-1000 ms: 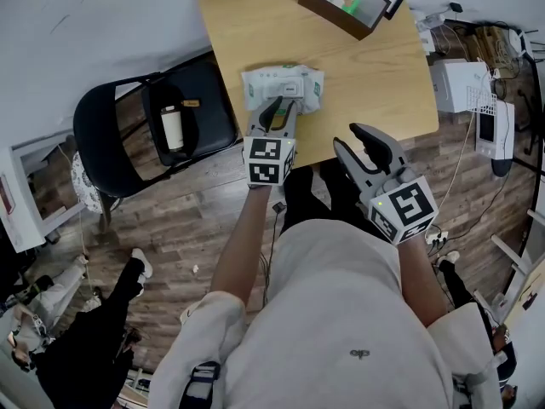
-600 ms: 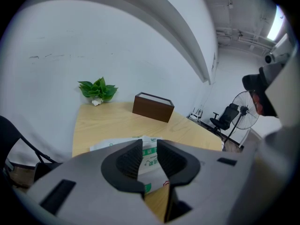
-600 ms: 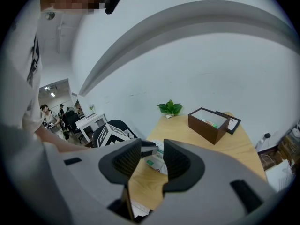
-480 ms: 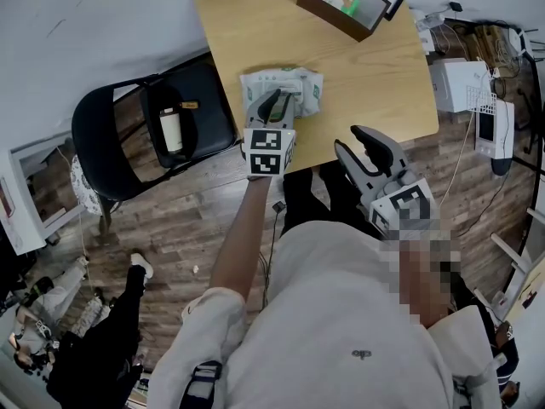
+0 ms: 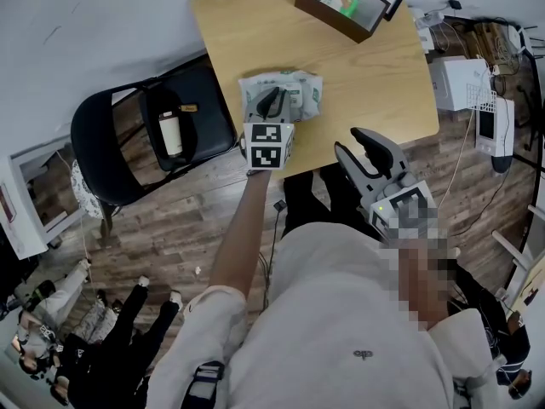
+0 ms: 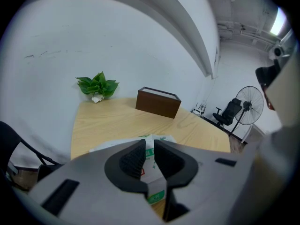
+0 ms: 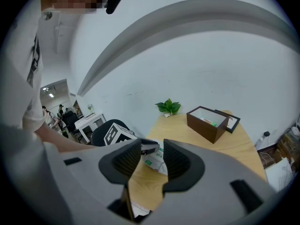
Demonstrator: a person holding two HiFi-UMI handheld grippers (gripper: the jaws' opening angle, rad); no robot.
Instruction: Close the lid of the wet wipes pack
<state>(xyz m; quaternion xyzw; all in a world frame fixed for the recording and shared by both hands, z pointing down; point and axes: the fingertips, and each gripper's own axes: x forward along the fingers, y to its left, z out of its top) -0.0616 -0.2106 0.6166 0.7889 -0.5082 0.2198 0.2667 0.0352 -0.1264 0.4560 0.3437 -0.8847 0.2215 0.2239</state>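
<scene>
Far left: black folding chair [image 5: 111, 135] with a white bottle [image 5: 173, 129] on its seat, not involved.

Left claw [image 5: 272, 102] had moved forward over the last second. It went from the near edge of the soft white-and-green wet wipes pack [image 5: 302, 88] to sitting over the pack's top, left of centre. Its jaws had also narrowed. In the left gripper view the left claw [image 6: 150, 158] showed only a slit between the pads, nothing in it, with the pack [image 6: 161, 138] directly below and ahead. It looked like a press with the tips, not a grasp.

The pack lay near the front-left of the light wooden desk [image 5: 375, 66], flat. The lid was under the claw, so I couldn't tell whether it had snapped down. My read: the closing push was under way or just landing, and a firm downward press was what was left.

Brown open box [image 5: 341, 2] sat at the far end of the desk, well apart from the pack.

Right claw [image 5: 345, 138] hadn't moved. It hung by the front edge of the desk, clear of the pack. The right gripper view showed the right claw [image 7: 152, 156] part-open and empty, with the pack [image 7: 154, 162] in line beyond it. It was free to steady the pack if it slid.
</scene>
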